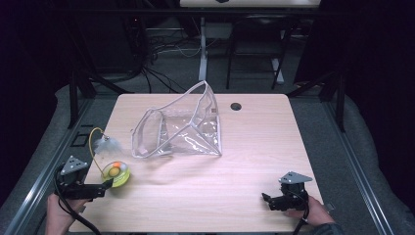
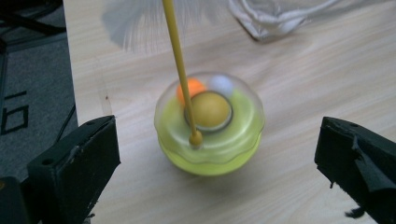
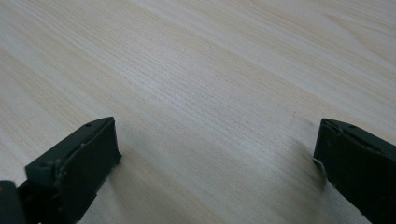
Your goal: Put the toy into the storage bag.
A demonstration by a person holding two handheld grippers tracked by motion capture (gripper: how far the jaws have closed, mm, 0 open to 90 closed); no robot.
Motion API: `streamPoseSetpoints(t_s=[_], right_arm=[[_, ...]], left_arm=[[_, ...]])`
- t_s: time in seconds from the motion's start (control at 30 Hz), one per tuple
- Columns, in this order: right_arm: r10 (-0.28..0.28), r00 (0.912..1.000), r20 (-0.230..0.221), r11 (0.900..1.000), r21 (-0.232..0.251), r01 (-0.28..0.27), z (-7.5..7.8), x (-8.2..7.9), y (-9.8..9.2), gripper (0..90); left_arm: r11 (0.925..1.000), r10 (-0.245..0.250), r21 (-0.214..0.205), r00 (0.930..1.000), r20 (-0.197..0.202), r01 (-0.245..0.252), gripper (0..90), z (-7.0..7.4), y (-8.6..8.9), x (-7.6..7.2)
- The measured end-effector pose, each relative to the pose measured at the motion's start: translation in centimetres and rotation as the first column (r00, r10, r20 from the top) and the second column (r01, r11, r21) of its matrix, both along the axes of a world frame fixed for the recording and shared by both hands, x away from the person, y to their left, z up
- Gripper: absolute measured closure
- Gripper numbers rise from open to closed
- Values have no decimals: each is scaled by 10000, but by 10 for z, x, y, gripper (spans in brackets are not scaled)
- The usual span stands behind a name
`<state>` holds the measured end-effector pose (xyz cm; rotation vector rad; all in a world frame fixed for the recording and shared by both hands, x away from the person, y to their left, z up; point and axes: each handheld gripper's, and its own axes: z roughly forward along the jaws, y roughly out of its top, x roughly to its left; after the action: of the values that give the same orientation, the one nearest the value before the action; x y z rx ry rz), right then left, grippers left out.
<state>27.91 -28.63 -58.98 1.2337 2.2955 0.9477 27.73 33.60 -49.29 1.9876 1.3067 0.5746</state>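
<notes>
My left gripper (image 1: 106, 185) sat at the near left corner of the wooden surface (image 1: 244, 161), its jaws wide apart and touching nothing. Just ahead of them stood the yellow-green cat toy (image 2: 210, 126), a clear dome with an orange and a white ball inside and a yellow wand (image 2: 177, 60) rising to a white feather (image 1: 108, 144). The clear plastic pouch (image 1: 181, 128) lay beyond it, mid-surface. My right gripper (image 1: 266, 199) rested near the right edge, jaws also apart over bare wood.
</notes>
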Motion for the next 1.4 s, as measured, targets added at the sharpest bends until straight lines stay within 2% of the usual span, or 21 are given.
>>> streamPoseSetpoints(t_s=[0.13,0.4,0.43,0.7,0.73,0.77,0.93,1.07,1.23,1.4], right_arm=[[-1,10000,1,10000,-1,1,0,0,0,0],[-1,10000,0,10000,0,1,0,0,0,0],[-2,10000,-1,10000,-1,2,0,0,0,0],[-2,10000,0,10000,0,2,0,0,0,0],[1,10000,2,10000,2,-1,0,0,0,0],[1,10000,2,10000,2,-1,0,0,0,0],[0,10000,1,10000,-2,0,0,0,0,0],[-1,10000,1,10000,2,1,0,0,0,0],[0,10000,1,10000,-1,0,0,0,0,0],[0,10000,1,10000,-2,0,0,0,0,0]], left_arm=[[9998,-22,-179,9996,265,27,0,7,-1,4],[9998,13,-186,9977,672,-1,12,17,-4,11],[9999,33,-152,9965,838,-21,24,19,-5,12],[9997,151,-229,9930,1173,-125,281,27,-4,14],[9997,192,-198,9917,1270,-168,353,28,-4,13],[9997,204,-169,9914,1295,-183,353,28,-4,13],[9993,323,-247,9885,1478,-290,498,33,1,11],[9989,347,-346,9895,1405,-301,598,35,4,11],[9994,310,-213,9891,1442,-282,715,36,6,10],[9997,238,-109,9902,1379,-225,783,38,8,10]])
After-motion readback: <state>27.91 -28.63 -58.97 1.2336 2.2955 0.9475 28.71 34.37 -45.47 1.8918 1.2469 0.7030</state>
